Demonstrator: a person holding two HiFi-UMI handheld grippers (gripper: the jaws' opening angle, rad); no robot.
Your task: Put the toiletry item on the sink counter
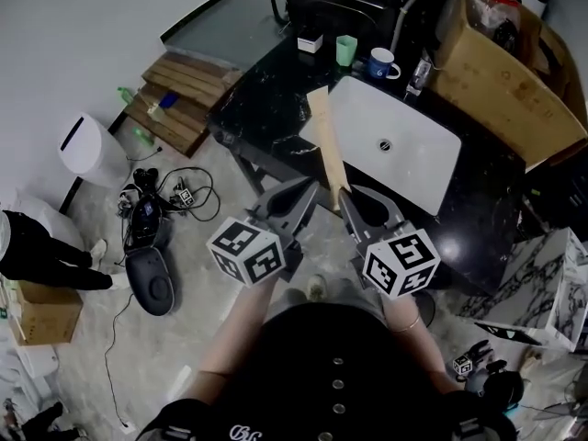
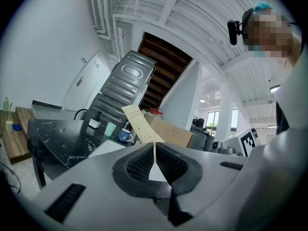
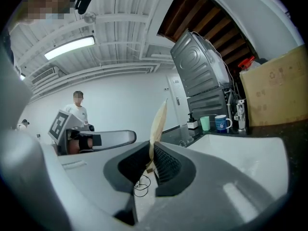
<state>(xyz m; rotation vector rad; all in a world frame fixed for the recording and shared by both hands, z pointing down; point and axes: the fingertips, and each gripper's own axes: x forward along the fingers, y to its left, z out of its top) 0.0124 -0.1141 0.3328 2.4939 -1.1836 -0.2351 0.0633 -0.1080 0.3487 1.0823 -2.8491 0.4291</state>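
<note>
A long, flat tan toothbrush package [image 1: 326, 141] stands nearly upright in the air over the front edge of the black marble counter [image 1: 257, 99], beside the white sink basin [image 1: 432, 186]. My right gripper [image 1: 346, 202] is shut on its lower end; in the right gripper view the package [image 3: 158, 124] rises edge-on from between the pads [image 3: 163, 165]. My left gripper [image 1: 313, 189] meets the package's left edge. In the left gripper view the printed face of the package [image 2: 137, 124] rises from that gripper's [image 2: 154, 146] tips, and a thin pale strip sits between the closed pads.
At the counter's back stand a small white box [image 1: 310, 41], a green cup [image 1: 345, 49] and a blue mug [image 1: 380, 62]. A cardboard box [image 1: 496, 76] sits at the right. On the floor lie a wooden pallet [image 1: 179, 99], cables [image 1: 161, 196] and a white appliance [image 1: 83, 145].
</note>
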